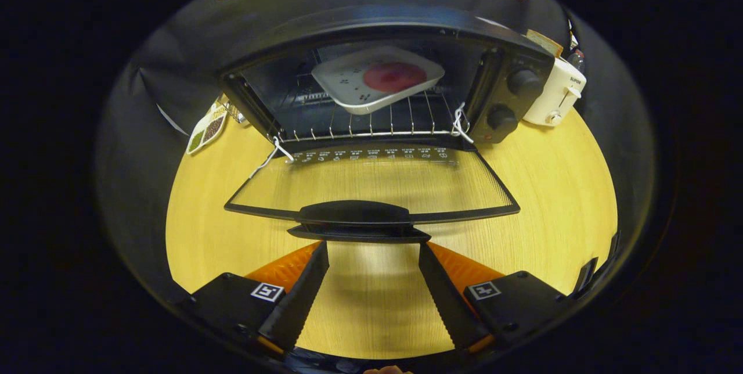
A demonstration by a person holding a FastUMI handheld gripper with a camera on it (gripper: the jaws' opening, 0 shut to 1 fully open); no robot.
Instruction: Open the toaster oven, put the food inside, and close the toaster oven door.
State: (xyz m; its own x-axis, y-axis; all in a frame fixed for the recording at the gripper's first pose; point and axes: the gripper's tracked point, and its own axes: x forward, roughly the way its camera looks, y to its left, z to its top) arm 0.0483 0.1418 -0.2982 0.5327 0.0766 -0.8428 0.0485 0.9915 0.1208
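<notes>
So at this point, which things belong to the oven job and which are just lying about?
Job:
- toaster oven, door open flat
- door handle, just ahead of the open gripper
- plate of food, on the rack inside

Lying about:
- white toaster, right of the oven
- packet, left of it

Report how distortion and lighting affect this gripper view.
Gripper view: fisheye bends the toaster oven top and open door edges into curves; the table is brightly lit, the oven cavity dimmer; the plate stays sharp; the open gripper shadows the wood between its fingers.
</notes>
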